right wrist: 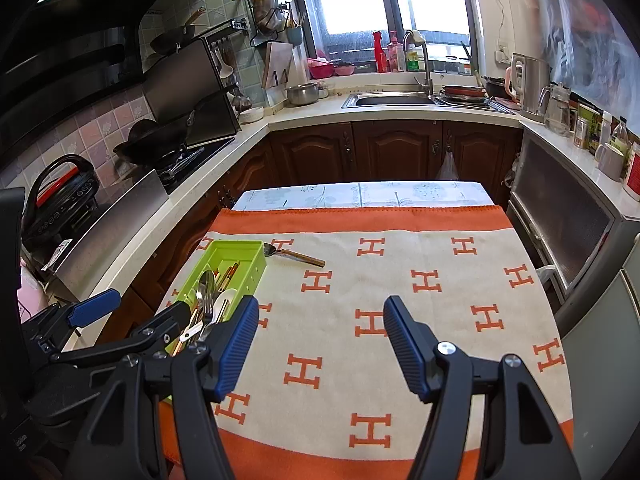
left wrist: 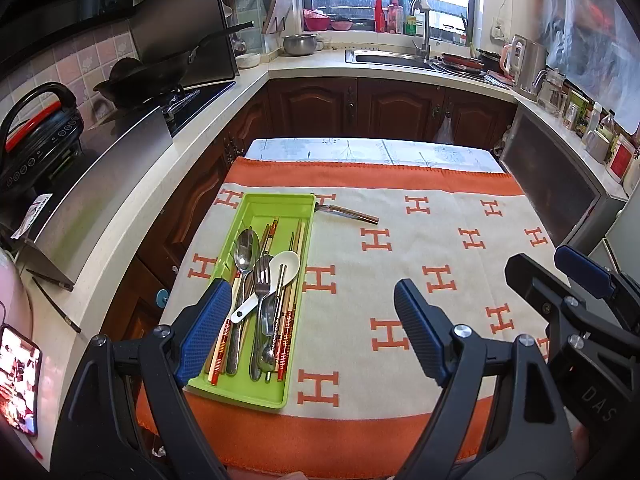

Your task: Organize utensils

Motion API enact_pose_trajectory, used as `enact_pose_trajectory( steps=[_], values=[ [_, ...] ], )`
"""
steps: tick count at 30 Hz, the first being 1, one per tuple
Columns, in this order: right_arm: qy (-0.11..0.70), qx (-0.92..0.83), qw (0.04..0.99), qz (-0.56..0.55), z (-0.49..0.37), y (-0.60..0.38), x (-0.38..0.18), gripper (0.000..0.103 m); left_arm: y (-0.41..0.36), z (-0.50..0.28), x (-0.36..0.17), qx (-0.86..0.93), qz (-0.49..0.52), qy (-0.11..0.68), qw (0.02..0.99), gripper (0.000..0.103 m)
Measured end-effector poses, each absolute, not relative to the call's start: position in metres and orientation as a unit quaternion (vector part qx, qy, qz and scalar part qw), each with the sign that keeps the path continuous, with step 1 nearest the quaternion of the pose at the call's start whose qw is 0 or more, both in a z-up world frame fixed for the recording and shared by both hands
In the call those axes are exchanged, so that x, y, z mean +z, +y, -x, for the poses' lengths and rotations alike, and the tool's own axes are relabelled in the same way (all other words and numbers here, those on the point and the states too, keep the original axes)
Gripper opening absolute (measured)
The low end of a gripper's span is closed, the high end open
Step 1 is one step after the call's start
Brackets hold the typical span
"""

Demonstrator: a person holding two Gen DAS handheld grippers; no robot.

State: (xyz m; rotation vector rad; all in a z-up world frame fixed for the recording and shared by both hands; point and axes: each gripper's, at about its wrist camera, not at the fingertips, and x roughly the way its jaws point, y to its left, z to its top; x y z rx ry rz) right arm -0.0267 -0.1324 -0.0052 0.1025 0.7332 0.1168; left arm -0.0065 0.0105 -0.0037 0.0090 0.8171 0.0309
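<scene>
A green tray (left wrist: 276, 200) lies on the left side of the H-patterned cloth. It holds a metal spoon (left wrist: 246, 248), a fork (left wrist: 262, 276), a white ceramic spoon (left wrist: 282, 266) and several chopsticks (left wrist: 286, 320). One metal utensil (left wrist: 348, 213) lies alone on the cloth just past the tray's far right corner, and shows again as the loose utensil (right wrist: 294, 255) in the right wrist view. My left gripper (left wrist: 310, 286) is open above the tray's near end, its left finger over the tray. My right gripper (right wrist: 320, 302) is open and empty over the cloth's middle, right of the tray (right wrist: 240, 246).
The cloth (left wrist: 440, 240) covers a table ringed by counters. A stove with a wok (left wrist: 148, 80) and a phone (left wrist: 18, 380) are on the left. Two dark chopsticks (left wrist: 56, 304) lie on that counter. A sink (left wrist: 392, 58) is at the back, a metal appliance (left wrist: 560, 188) at the right.
</scene>
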Motion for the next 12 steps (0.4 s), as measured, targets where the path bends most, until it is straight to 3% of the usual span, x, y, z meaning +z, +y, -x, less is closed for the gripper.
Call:
enact_pose_trajectory(
  steps=[12],
  values=[
    [0.36,0.057,0.93,-0.051,0.0279,-0.1301,-0.006,0.065,0.0094,0.0065,-0.0044,0.015,-0.006,0.399,0.917,0.082]
  ],
)
